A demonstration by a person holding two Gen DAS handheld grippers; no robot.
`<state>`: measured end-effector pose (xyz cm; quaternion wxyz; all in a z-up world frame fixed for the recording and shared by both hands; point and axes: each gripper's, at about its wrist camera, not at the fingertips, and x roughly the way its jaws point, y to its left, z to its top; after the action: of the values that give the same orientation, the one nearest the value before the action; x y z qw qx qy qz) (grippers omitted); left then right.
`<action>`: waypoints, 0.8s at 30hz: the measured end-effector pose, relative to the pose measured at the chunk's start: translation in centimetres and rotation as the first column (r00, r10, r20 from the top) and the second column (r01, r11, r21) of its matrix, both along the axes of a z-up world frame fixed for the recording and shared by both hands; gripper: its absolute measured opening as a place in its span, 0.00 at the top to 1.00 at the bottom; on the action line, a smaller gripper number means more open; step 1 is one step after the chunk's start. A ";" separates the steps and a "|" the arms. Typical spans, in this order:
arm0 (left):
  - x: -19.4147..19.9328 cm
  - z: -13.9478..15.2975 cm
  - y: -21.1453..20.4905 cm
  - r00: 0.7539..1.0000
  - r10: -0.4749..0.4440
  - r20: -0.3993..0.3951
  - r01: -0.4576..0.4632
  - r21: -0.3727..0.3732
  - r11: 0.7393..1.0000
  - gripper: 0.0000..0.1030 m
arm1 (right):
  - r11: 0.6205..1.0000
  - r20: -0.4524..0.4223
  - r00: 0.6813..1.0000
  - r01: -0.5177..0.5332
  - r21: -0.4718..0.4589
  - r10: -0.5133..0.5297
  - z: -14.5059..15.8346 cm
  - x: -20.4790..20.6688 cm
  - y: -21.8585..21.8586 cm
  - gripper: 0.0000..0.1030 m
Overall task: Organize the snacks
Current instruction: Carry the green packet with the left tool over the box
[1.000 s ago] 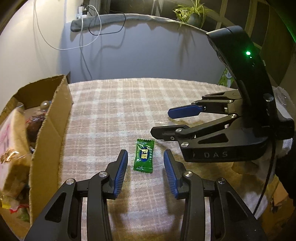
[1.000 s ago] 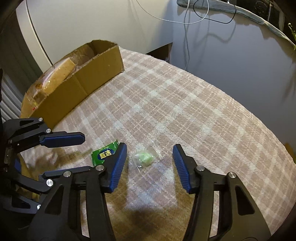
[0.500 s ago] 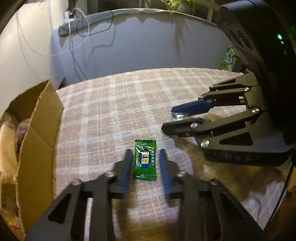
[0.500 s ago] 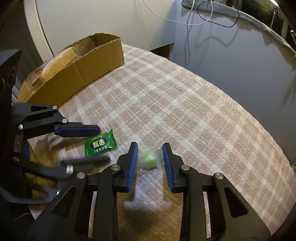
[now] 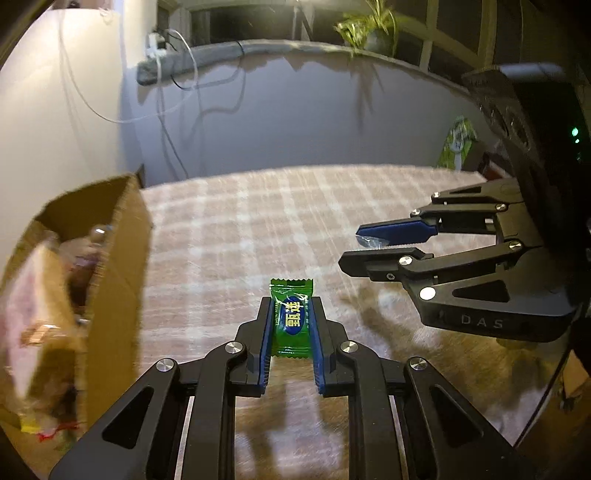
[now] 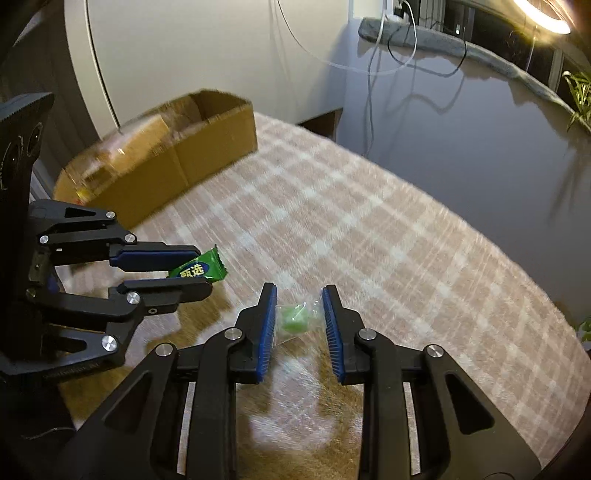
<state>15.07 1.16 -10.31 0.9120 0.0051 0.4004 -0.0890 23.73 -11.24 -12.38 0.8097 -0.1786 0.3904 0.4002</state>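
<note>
My left gripper (image 5: 291,306) is shut on a green wrapped candy (image 5: 291,319) with a blue oval label and holds it above the checked tablecloth (image 5: 236,229). In the right wrist view the left gripper (image 6: 201,271) holds the same candy (image 6: 199,268). My right gripper (image 6: 298,295) is shut on a clear-wrapped pale green candy (image 6: 295,318), lifted off the cloth. In the left wrist view the right gripper (image 5: 354,245) shows a bit of clear wrapper (image 5: 371,242) between its jaws. A cardboard box (image 5: 110,258) of snacks stands at the left.
The cardboard box (image 6: 184,147) holds several packaged snacks. The round table's far edge (image 6: 480,236) drops off toward a grey wall. A potted plant (image 5: 369,29) and cables sit on a ledge behind. A green bag (image 5: 458,142) stands beyond the table.
Both grippers closed on their candies and lifted them off the cloth. The left gripper has moved toward the box; the view is blurred with motion.
</note>
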 end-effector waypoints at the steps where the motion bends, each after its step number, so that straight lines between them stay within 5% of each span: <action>1: -0.2 0.6 0.6 1.000 0.011 0.014 -0.011 -0.002 1.000 0.84 | 1.000 0.009 1.000 -0.002 0.007 0.002 0.5 -0.2 0.2 0.75; 12: -3.6 4.0 7.2 0.983 0.152 0.100 -0.151 -0.012 0.988 0.84 | 0.989 0.074 0.992 -0.109 0.103 0.102 6.0 -2.5 6.8 0.75; 24: -4.9 4.8 14.0 0.948 0.291 0.128 -0.291 -0.018 0.956 0.84 | 0.966 0.083 0.972 -0.227 0.123 0.218 7.5 -3.1 16.3 0.74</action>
<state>10.12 15.20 -5.54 0.9391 -0.0476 0.3370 0.0474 20.59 5.06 -4.85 0.7827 -0.1813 0.3124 0.5068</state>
